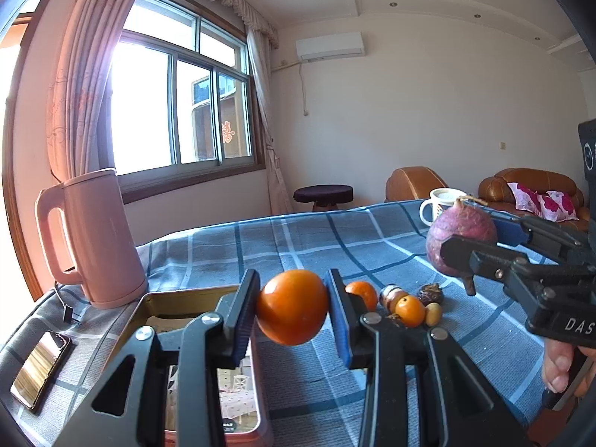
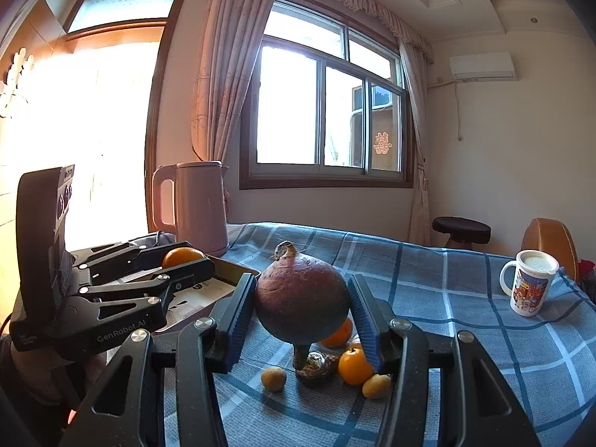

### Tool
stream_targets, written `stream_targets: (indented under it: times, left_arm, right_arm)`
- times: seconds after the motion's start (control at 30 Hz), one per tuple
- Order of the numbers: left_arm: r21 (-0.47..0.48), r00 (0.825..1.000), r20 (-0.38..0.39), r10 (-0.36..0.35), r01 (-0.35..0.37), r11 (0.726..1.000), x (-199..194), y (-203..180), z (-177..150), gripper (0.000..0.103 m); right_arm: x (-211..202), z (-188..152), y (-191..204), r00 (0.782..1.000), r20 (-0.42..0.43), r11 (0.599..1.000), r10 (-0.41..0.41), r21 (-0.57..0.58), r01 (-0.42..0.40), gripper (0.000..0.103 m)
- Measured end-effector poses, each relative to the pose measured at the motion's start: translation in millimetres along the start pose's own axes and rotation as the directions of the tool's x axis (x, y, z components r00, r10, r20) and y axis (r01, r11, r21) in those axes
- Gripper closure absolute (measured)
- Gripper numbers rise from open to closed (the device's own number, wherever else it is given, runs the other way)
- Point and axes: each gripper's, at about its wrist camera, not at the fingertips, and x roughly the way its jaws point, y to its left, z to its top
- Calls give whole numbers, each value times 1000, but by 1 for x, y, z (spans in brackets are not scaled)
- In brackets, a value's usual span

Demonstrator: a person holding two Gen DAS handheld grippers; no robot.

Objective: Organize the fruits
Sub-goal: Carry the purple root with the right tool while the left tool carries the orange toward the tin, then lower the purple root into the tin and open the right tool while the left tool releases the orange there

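Note:
In the left wrist view my left gripper point(image 1: 294, 316) is shut on an orange point(image 1: 290, 298), held above the blue checked tablecloth point(image 1: 298, 238) beside an open metal tin point(image 1: 175, 296). My right gripper point(image 2: 302, 313) is shut on a round purple-red root-like fruit point(image 2: 301, 290) with a stem at each end, lifted off the cloth. Below it lie two oranges point(image 2: 354, 367), two small yellow-brown fruits point(image 2: 273, 378) and a dark wrinkled one point(image 2: 316, 365). The right wrist view shows the left gripper point(image 2: 182, 260) with its orange point(image 2: 180, 255) over the tin point(image 2: 234, 272).
A pink kettle point(image 1: 97, 238) stands at the table's back left, a phone point(image 1: 41, 368) lies at the left edge. A printed mug point(image 2: 529, 283) stands at the far right. A hand point(image 1: 558, 365) holds the right gripper. A stool and brown sofa stand beyond the table.

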Motion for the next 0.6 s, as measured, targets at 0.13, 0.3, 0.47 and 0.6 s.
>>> stream_targets:
  times: [0.13, 0.3, 0.47, 0.6]
  left_arm:
    - [-18, 999, -21, 29, -30, 999, 5, 14, -2, 65]
    - [-39, 997, -43, 63, -65, 997, 9, 32, -4, 65]
    - [-57, 994, -58, 90, -94, 994, 14, 50, -6, 65]
    - [-67, 991, -74, 112, -117, 991, 19, 63, -8, 65]
  right_arm:
    - [16, 10, 13, 999, -17, 999, 30, -17, -30, 50]
    - [35, 19, 26, 997, -47, 998, 59, -35, -61, 50]
    - [54, 26, 37, 994, -76, 995, 83, -52, -88, 50]
    - [72, 31, 45, 990, -98, 992, 100, -65, -107, 50]
